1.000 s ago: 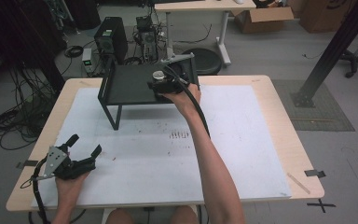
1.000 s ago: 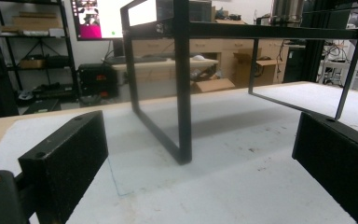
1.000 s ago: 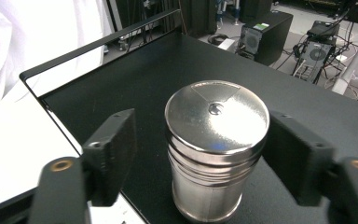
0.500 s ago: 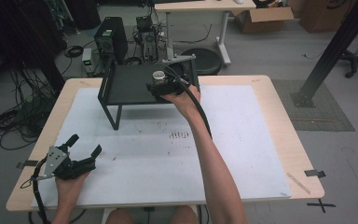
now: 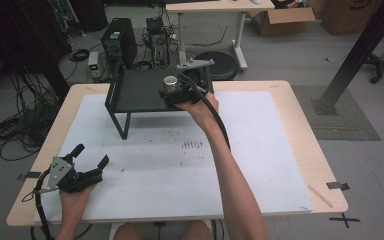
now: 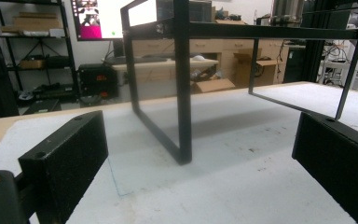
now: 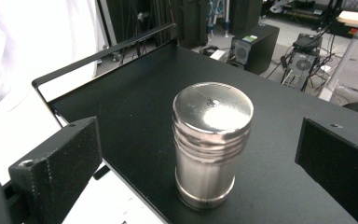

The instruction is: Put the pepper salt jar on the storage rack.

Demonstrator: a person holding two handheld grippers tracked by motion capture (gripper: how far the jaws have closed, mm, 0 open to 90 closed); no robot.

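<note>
A: The right hand-held gripper is released; its jaws have just been opening, and the metal can stands between them, free of both pads.

B: Where is the can now?

A: Upright on the black shelf, close to its front right corner. The shelf stands at the far edge of the worktop.

B: Why so near the rim?

A: I think it is simply where the reaching arm could set it down.

B: And the left hand-held gripper?

A: It rests wide open and empty near the near left corner, probably out of the way.
</note>
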